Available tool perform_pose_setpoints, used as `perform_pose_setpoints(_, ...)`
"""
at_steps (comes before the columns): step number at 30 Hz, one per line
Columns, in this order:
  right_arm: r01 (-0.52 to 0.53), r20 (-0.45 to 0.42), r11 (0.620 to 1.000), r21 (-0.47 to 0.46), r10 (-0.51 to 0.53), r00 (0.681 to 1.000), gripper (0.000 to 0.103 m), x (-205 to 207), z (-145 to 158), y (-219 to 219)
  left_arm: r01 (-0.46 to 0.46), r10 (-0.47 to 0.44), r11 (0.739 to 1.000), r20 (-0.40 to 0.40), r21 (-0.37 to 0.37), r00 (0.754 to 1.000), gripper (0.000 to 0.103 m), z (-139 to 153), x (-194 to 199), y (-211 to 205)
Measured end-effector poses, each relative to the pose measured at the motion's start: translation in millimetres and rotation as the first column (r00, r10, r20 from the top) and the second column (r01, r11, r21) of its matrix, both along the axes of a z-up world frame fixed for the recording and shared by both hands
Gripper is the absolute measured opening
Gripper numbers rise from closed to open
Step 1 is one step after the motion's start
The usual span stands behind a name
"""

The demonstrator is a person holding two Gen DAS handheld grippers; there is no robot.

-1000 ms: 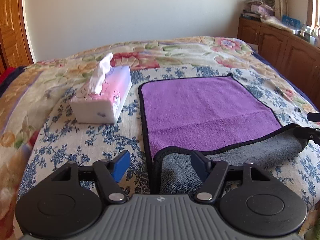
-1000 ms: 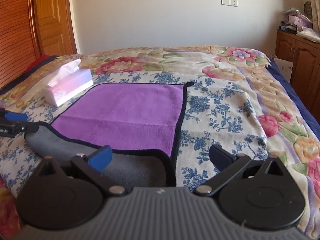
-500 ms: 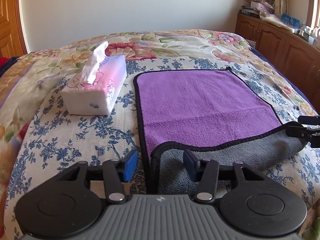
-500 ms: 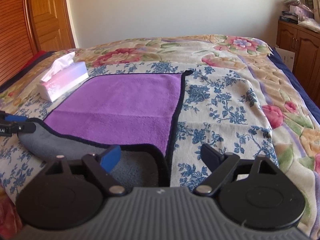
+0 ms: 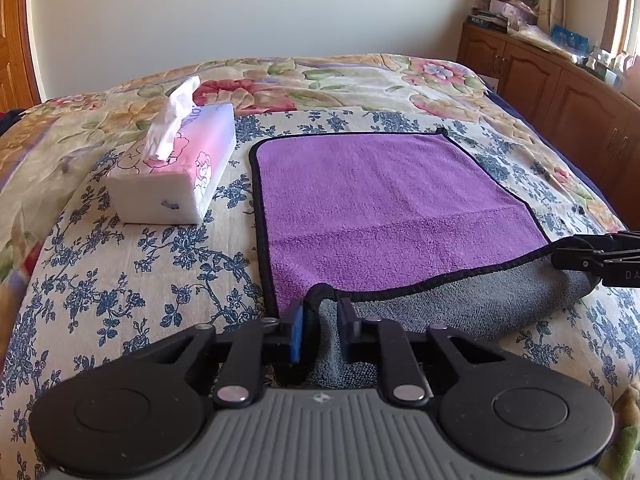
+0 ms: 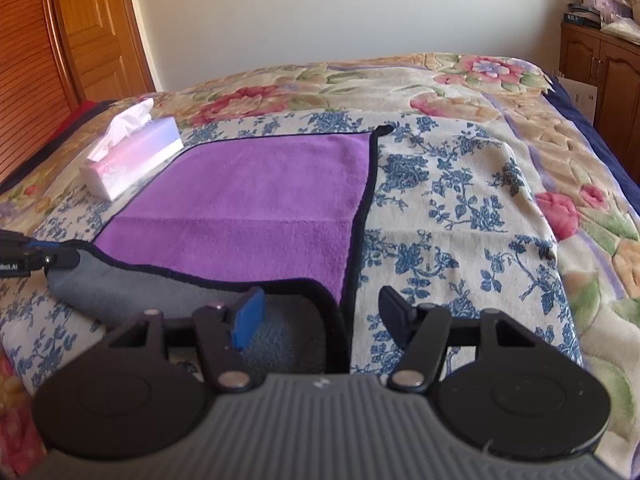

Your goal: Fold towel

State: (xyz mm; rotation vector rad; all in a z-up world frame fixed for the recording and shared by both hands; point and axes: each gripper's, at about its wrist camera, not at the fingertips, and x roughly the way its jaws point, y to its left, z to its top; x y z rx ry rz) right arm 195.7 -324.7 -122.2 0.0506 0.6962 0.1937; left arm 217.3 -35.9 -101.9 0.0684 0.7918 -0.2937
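Here the purple microfibre towel with grey underside and black piping (image 5: 384,204) lies flat on the floral bedspread (image 5: 132,280), its near edge rolled back so the grey face shows as a band across the front. That band runs from side to side, and each gripper stands at one end of it, which suits lifting the near edge evenly and carrying it towards the far edge.

The left gripper (image 5: 320,328) has its jaws nearly together, with the near left corner of the towel standing up between them; I judge it clamped on that corner, though a thin gap shows beside the blue pad. The right gripper (image 6: 320,312) has its jaws spread wide, one finger over the grey fold and the other over the bedspread, with the black-piped near right corner between them. It grips nothing yet.

The towel looks roughly rectangular. Its side edges run away from the cameras towards the wall (image 5: 240,12), and its near and far edges lie crosswise. Fisheye bending makes it hard to say which dimension is longer. A fold along the crosswise line would halve it front to back.

A white and pink soft tissue pack (image 5: 176,172) sits just beside the towel's left edge, apart from it, and should not obstruct the fold.
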Motion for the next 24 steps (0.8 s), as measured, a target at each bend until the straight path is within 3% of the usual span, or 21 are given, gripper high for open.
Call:
perform_pose_setpoints(9, -0.01, -0.022, 1.0, 0.016, 0.011, 1.0, 0.047, -0.1, -1.4, -0.7, -0.001, 0.001, 1.0, 0.003, 0.0, 1.0, 0.017, -0.3, 0.1, 0.7)
perform_pose_setpoints(13, -0.019, -0.026, 1.0, 0.012, 0.02, 0.999, 0.028, -0.4, -0.9, 0.7, -0.001, 0.001, 1.0, 0.004, 0.0, 1.0, 0.017, -0.3, 0.0, 0.8)
perform_pose_setpoints(19, -0.017, -0.028, 1.0, 0.026, 0.018, 0.999, 0.012, -0.6, 2.3, -4.3, -0.001, 0.001, 1.0, 0.004, 0.0, 1.0, 0.016, -0.1, -0.2, 0.7)
perform_pose_setpoints(24, -0.032, -0.021, 0.999, 0.029, 0.032, 0.999, 0.007, -2.2, 4.7, -3.8, -0.001, 0.001, 1.0, 0.005, 0.0, 1.0, 0.015, 0.2, -0.8, 0.6)
